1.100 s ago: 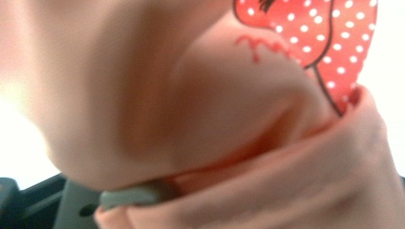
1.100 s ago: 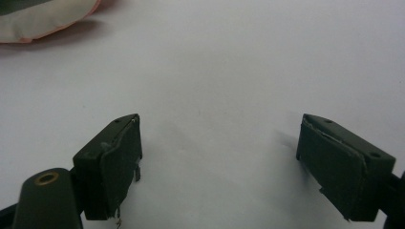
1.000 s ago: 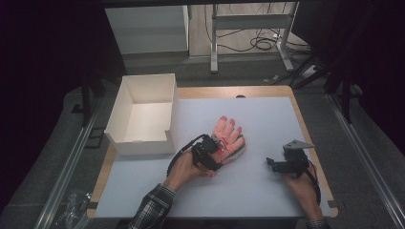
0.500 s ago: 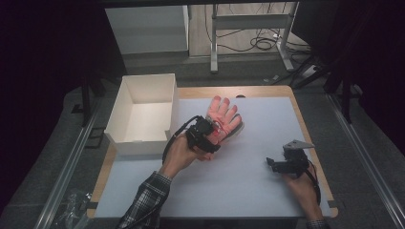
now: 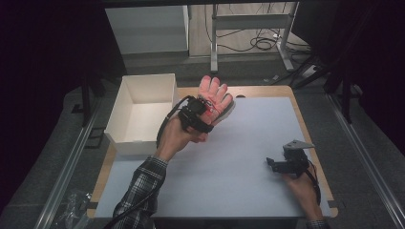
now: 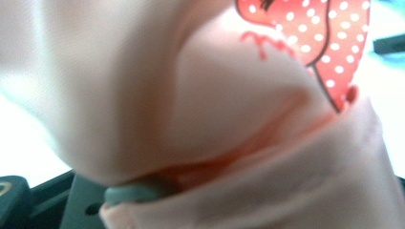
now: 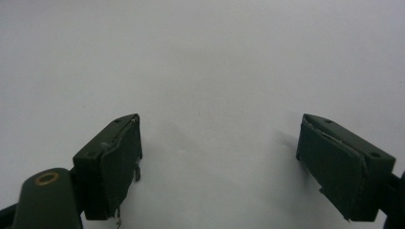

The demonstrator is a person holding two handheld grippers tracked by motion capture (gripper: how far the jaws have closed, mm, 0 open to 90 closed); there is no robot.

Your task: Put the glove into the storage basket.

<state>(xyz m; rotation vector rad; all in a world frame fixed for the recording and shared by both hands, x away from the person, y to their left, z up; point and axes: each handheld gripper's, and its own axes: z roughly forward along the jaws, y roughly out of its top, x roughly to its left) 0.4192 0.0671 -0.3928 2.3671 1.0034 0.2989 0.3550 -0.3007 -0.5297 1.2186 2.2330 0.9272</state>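
Observation:
A pale pink glove [image 5: 216, 91] with a red print is held up above the table's far left part, beside the white box [image 5: 116, 119]. My left gripper [image 5: 205, 109] is shut on the glove's lower part. Its jaws have just eased open a touch, with the glove still pinched between them. In the left gripper view the glove [image 6: 205, 105] hangs close to the lens, with a red dotted print [image 6: 329, 43] at top right and one grey-green pad [image 6: 136, 193] under the fabric. My right gripper [image 5: 272, 163] rests low at the table's right, jaws wide apart [image 7: 219, 162], nothing between them.
The open white box stands at the table's left edge and looks empty inside. The white table top [image 5: 248, 138] runs between the two hands. Behind the table are a white cabinet [image 5: 148, 28], metal legs [image 5: 215, 38] and cables on the floor.
The left hand has lifted the glove off the table and carried it up and toward the far edge. The right hand has stayed where it was.

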